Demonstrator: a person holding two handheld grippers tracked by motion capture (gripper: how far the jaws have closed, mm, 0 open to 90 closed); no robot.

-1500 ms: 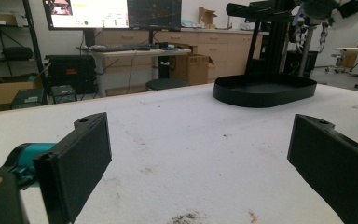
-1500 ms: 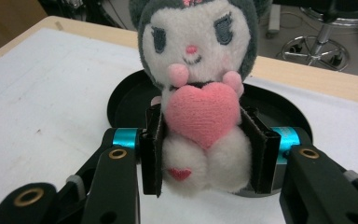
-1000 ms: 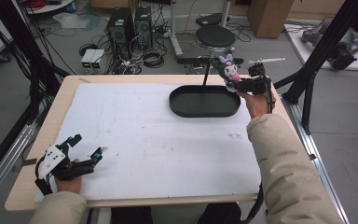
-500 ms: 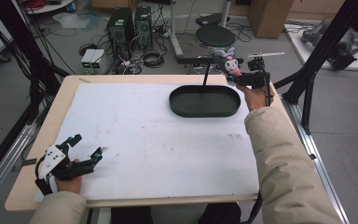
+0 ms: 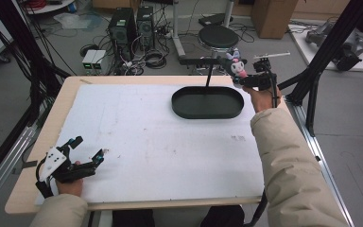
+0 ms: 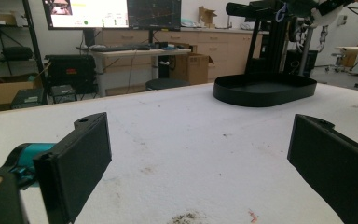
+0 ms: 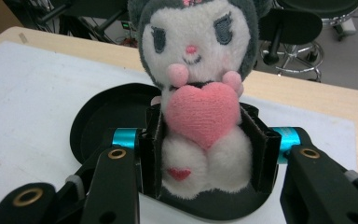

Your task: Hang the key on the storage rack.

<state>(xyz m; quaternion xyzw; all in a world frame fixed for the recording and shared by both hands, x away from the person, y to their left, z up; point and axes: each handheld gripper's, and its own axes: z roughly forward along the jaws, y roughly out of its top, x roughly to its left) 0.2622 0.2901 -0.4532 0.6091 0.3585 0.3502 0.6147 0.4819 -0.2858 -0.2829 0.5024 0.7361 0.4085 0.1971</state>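
A small plush toy (image 7: 199, 93) with a grey hood, white face and pink heart is clamped by its body in my right gripper (image 7: 209, 154), upright and facing the camera. From above, the plush toy (image 5: 238, 66) and right gripper (image 5: 246, 79) hang over the far right rim of the black oval tray (image 5: 184, 108). That tray (image 7: 98, 121) lies just below the toy in the right gripper view. My left gripper (image 5: 88, 150) rests open near the table's front left corner, its jaws wide apart with nothing between them; the left gripper (image 6: 200, 163) looks across at the tray (image 6: 265, 91).
A white mat (image 5: 160, 142) covers most of the wooden table (image 5: 66, 101). A black frame post (image 5: 321, 61) stands off the right edge. A stool (image 5: 220, 37), computers and cables sit on the floor beyond the far edge.
My right gripper with the plush toy has drifted slightly toward the far side and left, over the tray's rim. The left gripper has stayed put.
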